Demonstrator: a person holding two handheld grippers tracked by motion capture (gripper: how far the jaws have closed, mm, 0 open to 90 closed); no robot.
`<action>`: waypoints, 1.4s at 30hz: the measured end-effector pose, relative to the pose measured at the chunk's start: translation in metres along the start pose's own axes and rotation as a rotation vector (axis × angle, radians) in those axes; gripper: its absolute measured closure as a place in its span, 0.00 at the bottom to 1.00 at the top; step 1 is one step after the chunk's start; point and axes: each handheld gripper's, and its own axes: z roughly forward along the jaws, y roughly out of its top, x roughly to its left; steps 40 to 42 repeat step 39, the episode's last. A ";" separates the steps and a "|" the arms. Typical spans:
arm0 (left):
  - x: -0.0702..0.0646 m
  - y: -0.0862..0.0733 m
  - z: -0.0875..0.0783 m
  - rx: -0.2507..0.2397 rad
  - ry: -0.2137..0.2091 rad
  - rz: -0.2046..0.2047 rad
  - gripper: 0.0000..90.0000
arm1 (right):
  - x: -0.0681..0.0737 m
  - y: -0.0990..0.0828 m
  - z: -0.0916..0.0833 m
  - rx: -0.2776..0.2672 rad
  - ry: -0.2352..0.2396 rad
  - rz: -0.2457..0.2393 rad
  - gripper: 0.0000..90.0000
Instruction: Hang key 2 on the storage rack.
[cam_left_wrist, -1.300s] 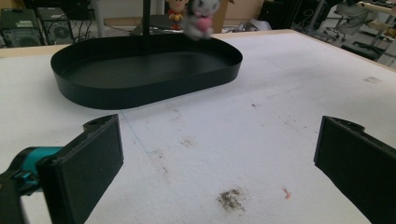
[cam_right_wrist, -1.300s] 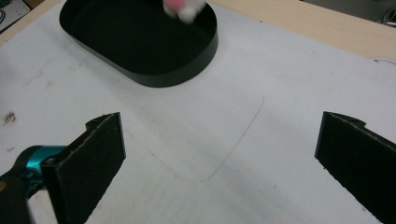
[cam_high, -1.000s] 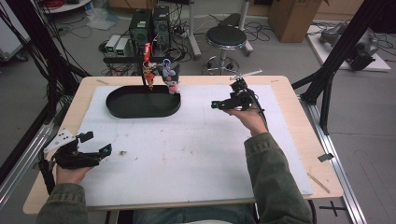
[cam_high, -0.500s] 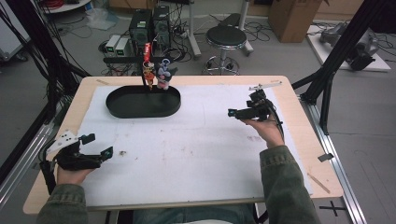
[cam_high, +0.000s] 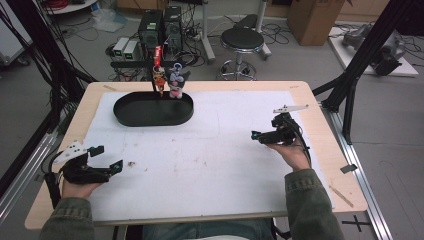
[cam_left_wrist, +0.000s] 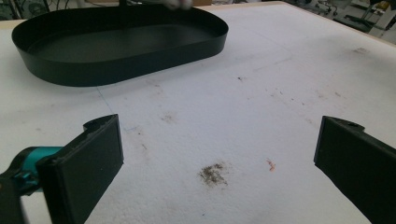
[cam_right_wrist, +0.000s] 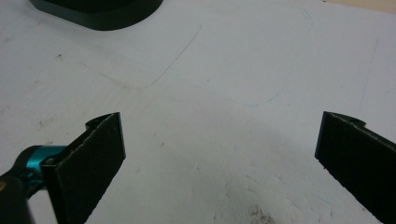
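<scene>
Both tools were empty here. The left tool (cam_high: 107, 159) sat low at the near left corner of the table (cam_high: 320, 165), jaws spread wide over the white sheet (cam_high: 215, 150), right by a small brown stain (cam_left_wrist: 212, 173). The right tool (cam_high: 260, 136) was over on the right side, jaws also wide apart with nothing between them. The black oval tray (cam_high: 153, 118) was at the far edge of the table, well apart from both, with two small toy figures (cam_high: 170, 82) right behind its far rim.
</scene>
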 end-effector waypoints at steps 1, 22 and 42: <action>0.000 0.000 0.000 0.001 -0.001 -0.001 0.02 | 0.000 -0.002 -0.002 -0.014 0.000 0.000 0.01; -0.002 -0.001 -0.001 0.014 -0.004 0.003 0.02 | -0.008 -0.043 -0.030 -0.201 -0.012 0.000 0.01; -0.001 -0.001 0.000 0.019 -0.014 0.002 0.02 | -0.014 -0.067 -0.036 -0.196 -0.047 -0.004 0.01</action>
